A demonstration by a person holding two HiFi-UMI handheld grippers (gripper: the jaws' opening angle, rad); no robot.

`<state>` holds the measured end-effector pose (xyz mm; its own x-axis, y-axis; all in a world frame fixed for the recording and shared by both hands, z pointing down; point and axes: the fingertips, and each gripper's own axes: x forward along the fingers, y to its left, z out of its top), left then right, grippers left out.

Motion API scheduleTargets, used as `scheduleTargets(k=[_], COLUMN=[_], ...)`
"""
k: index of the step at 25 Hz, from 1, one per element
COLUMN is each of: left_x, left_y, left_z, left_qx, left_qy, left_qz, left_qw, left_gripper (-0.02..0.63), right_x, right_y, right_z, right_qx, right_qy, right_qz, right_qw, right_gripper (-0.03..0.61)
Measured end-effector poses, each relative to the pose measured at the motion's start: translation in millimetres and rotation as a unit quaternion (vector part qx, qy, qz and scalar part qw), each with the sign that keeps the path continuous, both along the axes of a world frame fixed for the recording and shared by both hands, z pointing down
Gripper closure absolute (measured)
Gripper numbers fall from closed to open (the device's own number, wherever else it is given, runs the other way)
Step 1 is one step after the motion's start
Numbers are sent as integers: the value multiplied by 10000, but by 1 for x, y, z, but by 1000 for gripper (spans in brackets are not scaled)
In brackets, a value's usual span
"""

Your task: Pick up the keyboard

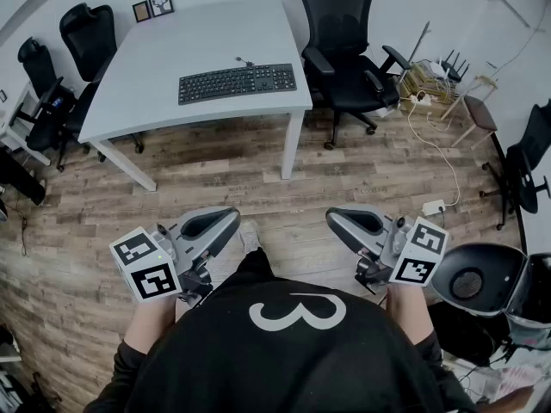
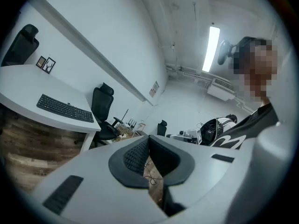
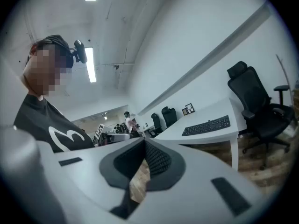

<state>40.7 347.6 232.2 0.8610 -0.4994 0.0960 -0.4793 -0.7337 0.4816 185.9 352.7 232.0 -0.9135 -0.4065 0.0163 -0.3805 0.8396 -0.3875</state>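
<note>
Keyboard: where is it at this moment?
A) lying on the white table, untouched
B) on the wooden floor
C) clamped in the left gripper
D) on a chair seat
A: the keyboard lies flat on the white table, while the left gripper and right gripper are shut and empty near the person's body, well apart from it.

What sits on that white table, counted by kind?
Keyboard: 1
Picture frames: 2
Total: 3
</note>
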Motion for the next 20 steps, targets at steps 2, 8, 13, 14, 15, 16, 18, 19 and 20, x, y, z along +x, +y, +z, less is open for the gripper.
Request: scheduleTargets(k=[2,8,13,14,15,16,18,19,20], left_x=[2,6,8,8,8,9,10,11,12], left_y=[5,13,13,12,11,10,8,7,5], left_z=[-3,-9,-7,-7,-6,-4,-2,-1,-1], left_qx=[18,67,17,8,0,-10,-33,-46,-66], left_qy=[8,-40,-45,-54,-70,-86,-103,-95,-64], left_qz=[19,66,66,74,85,101,141,163,189], left_qw=[10000,9999,10000,10000,9999,9999,9998,9998,9998], left_gripper=[601,600,601,600,601,601,601,601,600], right_x=[1,3,8,9,9,10,11,12,12], right_y=[4,11,9,8,6,5,4,4,3], right_z=[-1,-6,-7,-7,-7,-5,-3,-2,-1], right_qx=[11,40,22,12,-10,-38,-75,-76,-72], right_qy=[17,24,-42,-80,-127,-172,-215,-217,-216], right_qz=[-16,-23,49,76,102,124,149,162,178], right_qw=[10000,10000,10000,9999,9999,9998,9996,9996,9996], right_gripper=[571,571,571,571,571,571,571,571,571])
